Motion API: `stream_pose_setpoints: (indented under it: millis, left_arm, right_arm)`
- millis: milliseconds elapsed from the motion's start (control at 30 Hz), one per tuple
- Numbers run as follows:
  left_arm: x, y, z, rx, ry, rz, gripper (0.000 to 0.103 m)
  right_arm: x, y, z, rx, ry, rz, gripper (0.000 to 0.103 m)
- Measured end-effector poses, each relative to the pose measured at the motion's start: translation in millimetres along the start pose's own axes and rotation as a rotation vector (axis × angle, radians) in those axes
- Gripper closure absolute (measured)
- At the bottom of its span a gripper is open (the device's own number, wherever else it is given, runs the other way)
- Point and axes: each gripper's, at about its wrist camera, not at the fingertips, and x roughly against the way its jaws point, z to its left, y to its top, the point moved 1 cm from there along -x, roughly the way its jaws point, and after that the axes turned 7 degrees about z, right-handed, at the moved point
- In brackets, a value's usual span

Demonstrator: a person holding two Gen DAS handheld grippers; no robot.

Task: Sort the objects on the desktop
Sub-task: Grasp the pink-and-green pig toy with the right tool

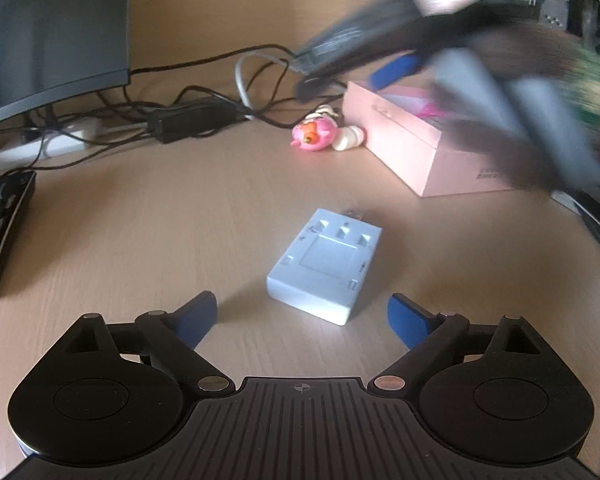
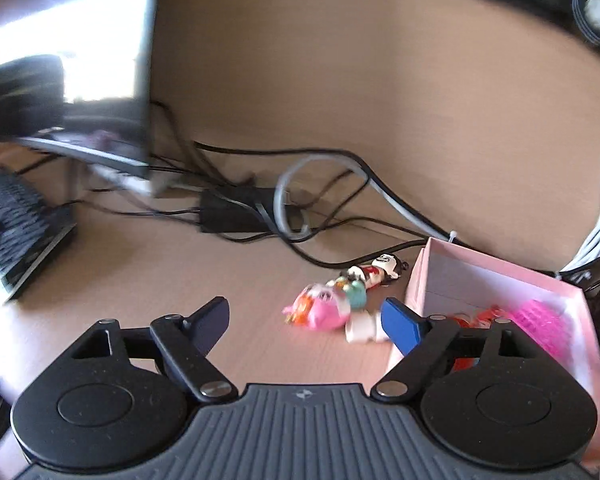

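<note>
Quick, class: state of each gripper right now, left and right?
Left gripper: open, empty, white charger just ahead.
Right gripper: open, empty, beside pink box.

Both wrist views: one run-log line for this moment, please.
left gripper: open, empty | grey charger: on desk just ahead of it | right gripper: open, empty | pink box: open, toys inside | pink toy: beside box

The left hand-held gripper [image 1: 302,318] points forward and downward over the tabletop [image 1: 140,220], its blue-padded jaws spread wide with nothing pressed between them. The right hand-held gripper [image 2: 305,322] also tilts downward, jaws apart and gripping nothing. In the left wrist view it shows as a motion-blurred dark shape toward the far right corner of the tabletop.
</note>
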Motion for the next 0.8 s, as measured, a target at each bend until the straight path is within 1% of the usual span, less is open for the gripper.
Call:
stream_pose_setpoints:
  millis: [100,133,167,200,267,300,367,433,533,600,700,800]
  left_arm:
    - [0,-1,3,0.023,-0.019,-0.01,0.007]
    - [0,-1,4,0.034,-0.022,-0.014,0.007]
    - [1,-1,5,0.046,-0.026,-0.017,0.007]
    - [1,-1,6,0.054,-0.031,-0.02,0.007]
    - [0,0,6,0.056,-0.032,-0.02,0.007]
    - [-1,0,5,0.054,-0.03,-0.019,0.007]
    - [-1,0,5,0.052,-0.03,-0.017,0.006]
    - [-1,1,7,0.052,-0.031,-0.017,0.006]
    - [0,0,7,0.05,-0.029,-0.016,0.006]
    - [1,0,8,0.048,-0.027,-0.015,0.006]
    - [1,-1,7,0.042,-0.021,-0.012,0.006]
    - [0,-1,4,0.033,-0.01,-0.009,0.006]
  right_arm:
    - [-45,15,3,-0.007,-0.113,0.088,0.019]
    - [-57,16,2,-0.004,-0.14,0.114,0.021]
    - [-67,17,3,0.008,-0.153,0.138,0.027]
    - [-72,16,4,0.019,-0.15,0.151,0.04]
    - [-74,12,7,0.044,-0.149,0.17,0.053]
    - [-70,10,9,0.059,-0.121,0.178,0.061]
    - [-58,4,9,0.073,-0.059,0.181,0.062]
    - [-40,-9,9,0.094,-0.014,0.168,0.062]
    - [-5,-40,18,0.13,0.062,0.154,0.062]
    - [24,-66,22,0.158,0.114,0.135,0.062]
    - [57,-96,26,0.179,0.158,0.106,0.062]
    - [77,-122,16,0.149,0.172,0.093,0.062]
